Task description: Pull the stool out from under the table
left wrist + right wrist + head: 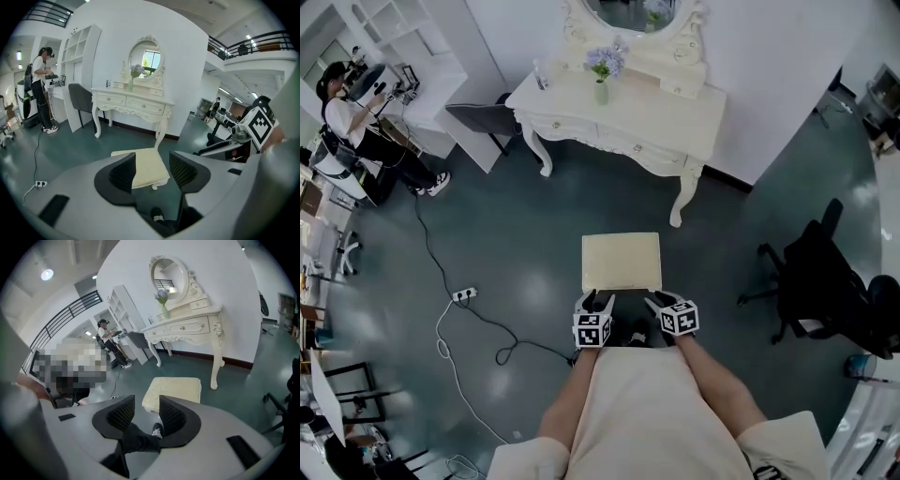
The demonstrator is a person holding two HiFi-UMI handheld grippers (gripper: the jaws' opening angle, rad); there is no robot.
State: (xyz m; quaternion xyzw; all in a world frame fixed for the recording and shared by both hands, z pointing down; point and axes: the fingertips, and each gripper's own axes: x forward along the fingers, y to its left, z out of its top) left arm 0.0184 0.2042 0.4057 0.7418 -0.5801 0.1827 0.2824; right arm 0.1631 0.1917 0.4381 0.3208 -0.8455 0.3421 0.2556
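Observation:
The cream cushioned stool (622, 262) (149, 165) (174, 389) stands on the green floor, apart from the white dressing table (623, 117) (133, 104) (185, 324) and in front of it. My left gripper (598, 302) (152, 169) hovers at the stool's near left corner. Its jaws are parted and the pads press on nothing; the cushion shows beyond the gap. Over the near right corner, my right gripper (658, 302) (143, 414) also has parted jaws with nothing gripped; a dark trouser leg and a shoe (157, 430) show below them.
A black office chair (817, 281) stands at the right. A power strip (464, 294) and its cable lie on the floor at the left. A grey chair (483, 117) sits left of the table, and a person (358, 112) stands far left by white shelves.

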